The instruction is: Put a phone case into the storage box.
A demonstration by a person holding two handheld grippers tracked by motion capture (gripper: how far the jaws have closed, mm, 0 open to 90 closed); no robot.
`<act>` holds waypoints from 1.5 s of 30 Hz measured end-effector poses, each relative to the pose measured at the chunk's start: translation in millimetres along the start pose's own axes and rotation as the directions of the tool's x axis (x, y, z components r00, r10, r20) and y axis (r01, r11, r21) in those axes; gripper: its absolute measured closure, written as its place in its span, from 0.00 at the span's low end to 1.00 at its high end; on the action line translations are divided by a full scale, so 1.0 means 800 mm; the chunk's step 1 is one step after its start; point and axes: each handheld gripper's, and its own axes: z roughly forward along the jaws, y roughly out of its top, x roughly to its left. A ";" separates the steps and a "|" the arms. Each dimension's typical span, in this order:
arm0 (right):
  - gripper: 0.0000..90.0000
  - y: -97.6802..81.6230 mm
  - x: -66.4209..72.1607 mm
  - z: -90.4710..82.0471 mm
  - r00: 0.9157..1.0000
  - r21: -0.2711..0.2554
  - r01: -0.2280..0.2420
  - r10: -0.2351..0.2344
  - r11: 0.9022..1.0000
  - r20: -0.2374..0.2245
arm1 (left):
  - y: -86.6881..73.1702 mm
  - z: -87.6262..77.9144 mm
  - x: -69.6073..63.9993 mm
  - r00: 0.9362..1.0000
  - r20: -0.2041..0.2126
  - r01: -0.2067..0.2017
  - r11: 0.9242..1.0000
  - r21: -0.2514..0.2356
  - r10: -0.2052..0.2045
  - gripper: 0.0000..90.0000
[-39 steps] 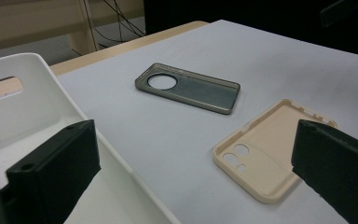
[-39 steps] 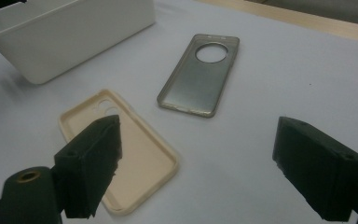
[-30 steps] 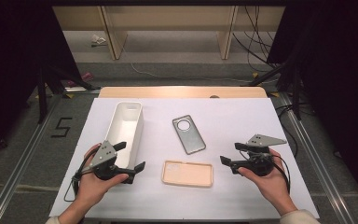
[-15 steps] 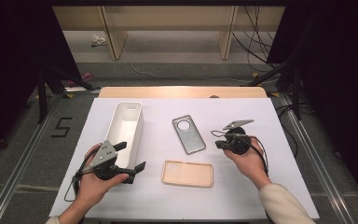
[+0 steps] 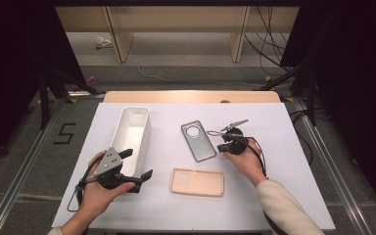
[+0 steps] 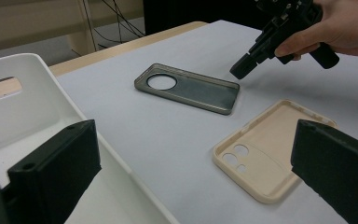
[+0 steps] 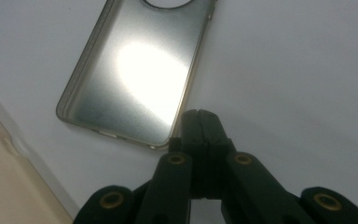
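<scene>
The right hand-held gripper (image 5: 223, 140), jaws clenched on nothing, hovers just beside the grey phone case (image 5: 198, 141) lying mid-surface, seemingly approaching it; next it likely must open to take the rim.

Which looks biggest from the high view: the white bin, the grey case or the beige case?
1. White bin, clearly the largest.
2. Beige case and grey case look about alike, so no ranking between them.
</scene>
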 end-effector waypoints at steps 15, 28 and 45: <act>1.00 0.006 0.014 0.017 1.000 0.040 0.025 -0.025 0.999 0.004 | 0.000 0.000 -0.001 1.000 0.005 -0.002 1.000 -0.001 0.002 0.01; 1.00 0.009 0.041 0.021 0.996 0.059 0.080 -0.078 0.995 -0.034 | 0.000 0.000 -0.002 1.000 0.006 -0.001 1.000 -0.003 0.001 0.01; 0.72 0.017 0.047 0.009 0.961 0.057 0.273 -0.275 0.960 0.035 | 0.000 -0.001 -0.002 1.000 0.008 -0.002 1.000 -0.005 0.002 0.01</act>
